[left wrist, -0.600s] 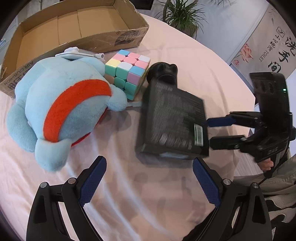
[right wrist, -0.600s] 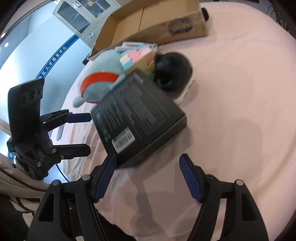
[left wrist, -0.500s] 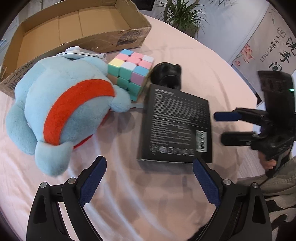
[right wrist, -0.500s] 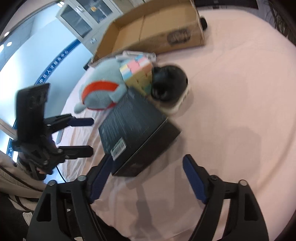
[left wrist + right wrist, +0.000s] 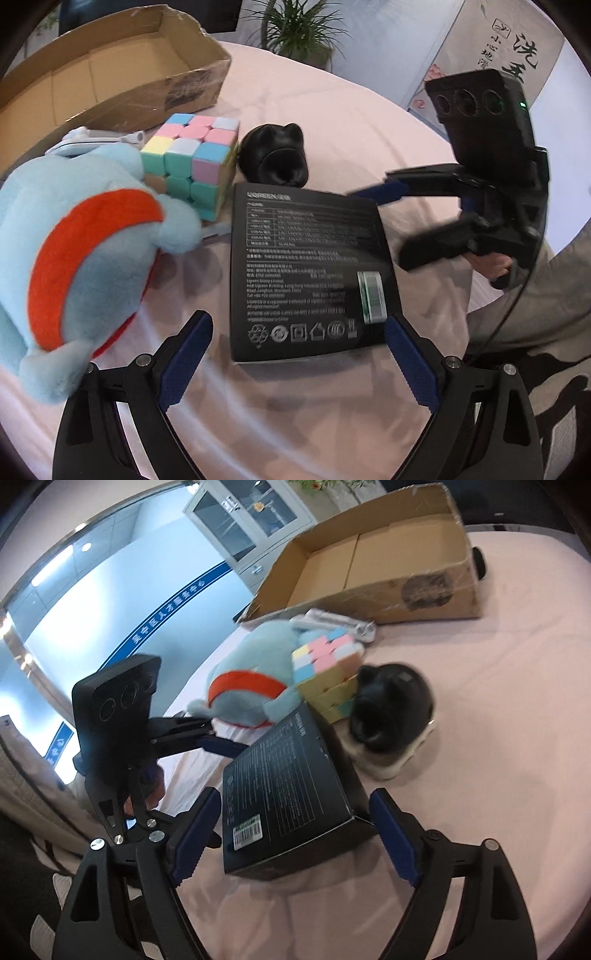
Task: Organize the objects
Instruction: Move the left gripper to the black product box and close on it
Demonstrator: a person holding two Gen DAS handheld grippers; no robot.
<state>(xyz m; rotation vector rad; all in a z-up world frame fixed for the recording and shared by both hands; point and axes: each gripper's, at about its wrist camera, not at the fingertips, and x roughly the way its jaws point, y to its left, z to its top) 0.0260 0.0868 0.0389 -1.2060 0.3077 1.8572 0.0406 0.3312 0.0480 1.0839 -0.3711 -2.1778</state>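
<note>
Looking down from the left wrist, the left tool (image 5: pixel 297 363) stands wide open, its blue pads either side of the near end of a flat black box (image 5: pixel 308 273) without pressing it. The box lies print-up on the pink table (image 5: pixel 351 110). Just beyond its far end sits a black rounded object (image 5: pixel 273 157), and left of that a pastel puzzle cube (image 5: pixel 192 162) touching a blue plush toy with a red band (image 5: pixel 81 254). Behind the plush lies a white device (image 5: pixel 92 138), and an open cardboard box (image 5: pixel 110 74) stands toward the table's far left edge. At the right edge the right tool (image 5: pixel 384 221) reaches in, held by a hand (image 5: pixel 491 264), one blue finger beside the box's far right corner.

From the right wrist, the right tool (image 5: pixel 295 836) is also open, with the black box (image 5: pixel 291 797) between its pads; contact is unclear. The left tool (image 5: pixel 218 771) sits at the left. The cube (image 5: pixel 325 664), plush (image 5: pixel 255 675), black object (image 5: pixel 391 705) and cardboard box (image 5: pixel 369 568) lie beyond.
</note>
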